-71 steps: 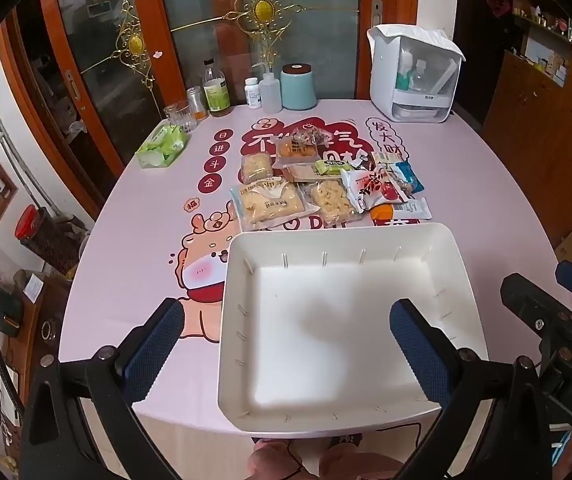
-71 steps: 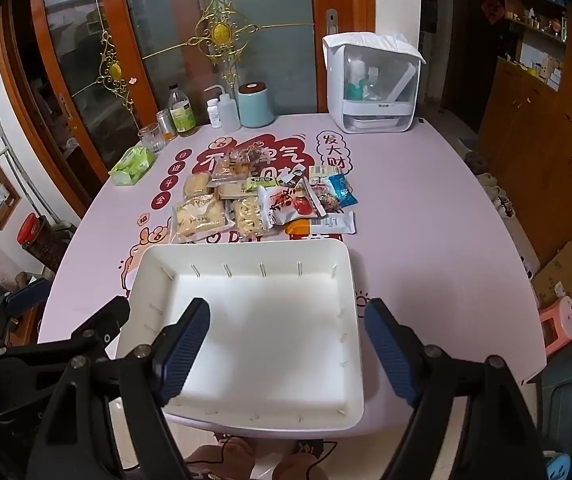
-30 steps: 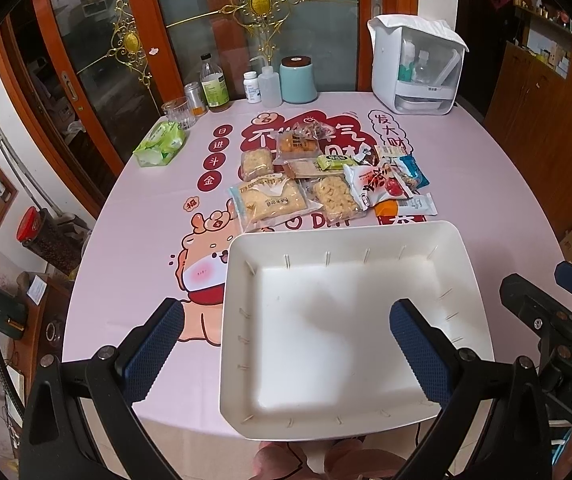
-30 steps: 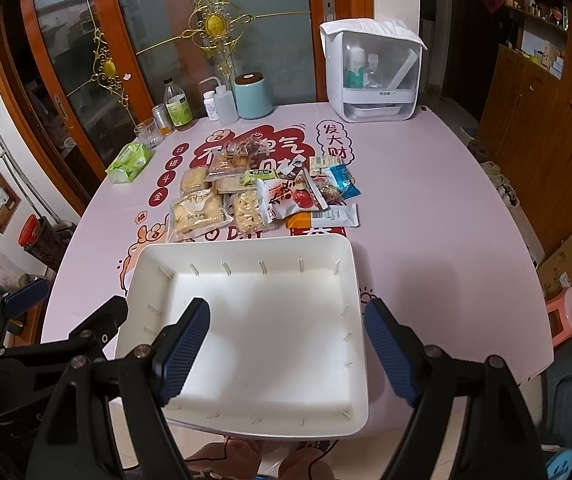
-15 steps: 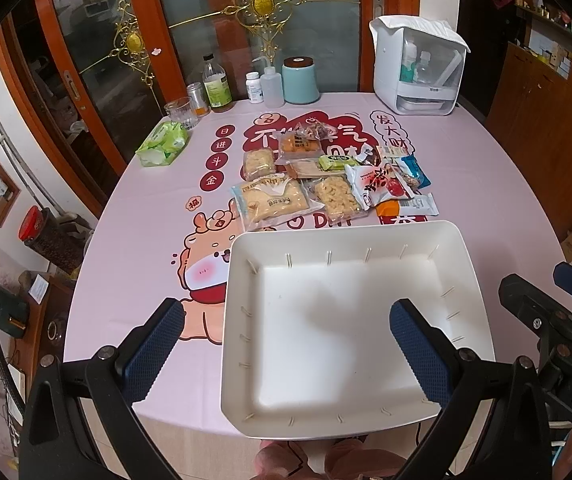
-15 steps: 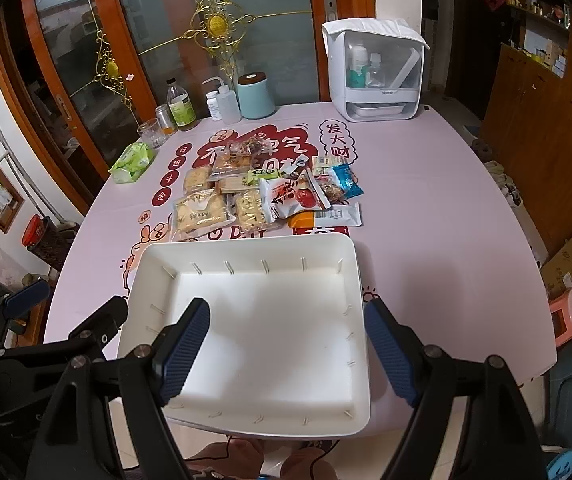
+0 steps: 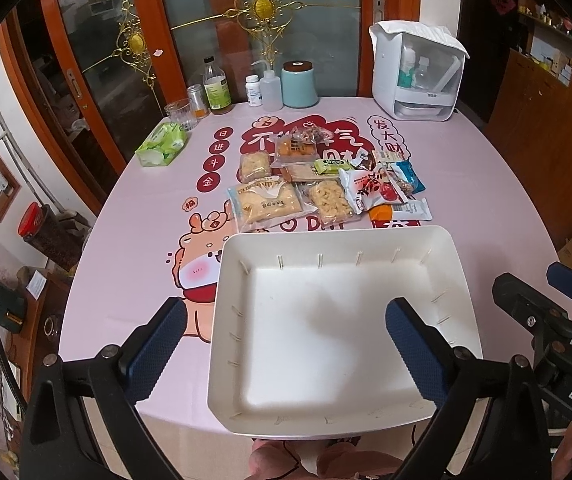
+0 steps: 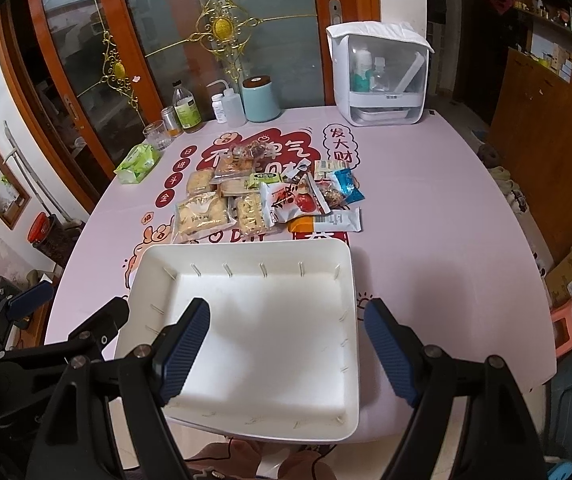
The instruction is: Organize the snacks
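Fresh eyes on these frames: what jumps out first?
The big empty white tray at the table's near edge, straddled by the open left claw. Just beyond it, a cluster of snack packets lies on the pink tablecloth with red characters. The right claw is open too.

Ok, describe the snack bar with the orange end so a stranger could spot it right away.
Start at the white tray on the pink table. Just past its far right corner lies the snack bar, flat, nearest of the pile. It alone is a slim white wrapper with one orange end.
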Demonstrator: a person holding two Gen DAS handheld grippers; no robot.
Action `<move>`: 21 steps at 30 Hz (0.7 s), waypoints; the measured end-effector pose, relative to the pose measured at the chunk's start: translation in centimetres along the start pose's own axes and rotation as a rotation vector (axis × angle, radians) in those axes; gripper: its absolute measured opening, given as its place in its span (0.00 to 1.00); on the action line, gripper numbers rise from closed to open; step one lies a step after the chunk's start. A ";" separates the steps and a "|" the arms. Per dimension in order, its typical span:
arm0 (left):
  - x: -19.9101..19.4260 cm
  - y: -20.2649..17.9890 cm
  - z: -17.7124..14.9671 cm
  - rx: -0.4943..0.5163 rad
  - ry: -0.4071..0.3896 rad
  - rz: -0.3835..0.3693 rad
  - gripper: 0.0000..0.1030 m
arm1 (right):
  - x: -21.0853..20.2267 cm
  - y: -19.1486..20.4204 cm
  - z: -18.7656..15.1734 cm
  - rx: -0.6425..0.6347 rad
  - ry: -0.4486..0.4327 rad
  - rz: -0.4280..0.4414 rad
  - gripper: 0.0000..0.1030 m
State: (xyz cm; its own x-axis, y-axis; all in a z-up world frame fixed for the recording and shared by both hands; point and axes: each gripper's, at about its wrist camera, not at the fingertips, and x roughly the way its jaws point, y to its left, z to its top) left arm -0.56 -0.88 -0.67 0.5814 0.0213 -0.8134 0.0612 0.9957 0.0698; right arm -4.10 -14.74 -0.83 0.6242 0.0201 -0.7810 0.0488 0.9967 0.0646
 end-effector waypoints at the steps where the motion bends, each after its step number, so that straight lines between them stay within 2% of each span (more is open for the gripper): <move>1: -0.1 -0.2 0.0 -0.003 0.002 0.002 0.96 | 0.1 -0.9 0.6 -0.009 -0.004 0.005 0.78; 15: -0.8 -1.3 -0.8 -0.074 0.023 0.009 0.96 | -0.1 -2.5 1.1 -0.074 -0.007 0.115 0.78; 21: -0.8 -1.4 -0.4 -0.074 0.005 0.009 0.96 | 0.1 -2.4 1.7 -0.087 -0.033 0.119 0.78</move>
State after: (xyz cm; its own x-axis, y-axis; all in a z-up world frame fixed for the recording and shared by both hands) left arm -1.43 -2.21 -0.39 0.5775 0.0304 -0.8158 -0.0042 0.9994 0.0343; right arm -2.78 -17.31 -0.03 0.6470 0.1375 -0.7500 -0.0939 0.9905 0.1006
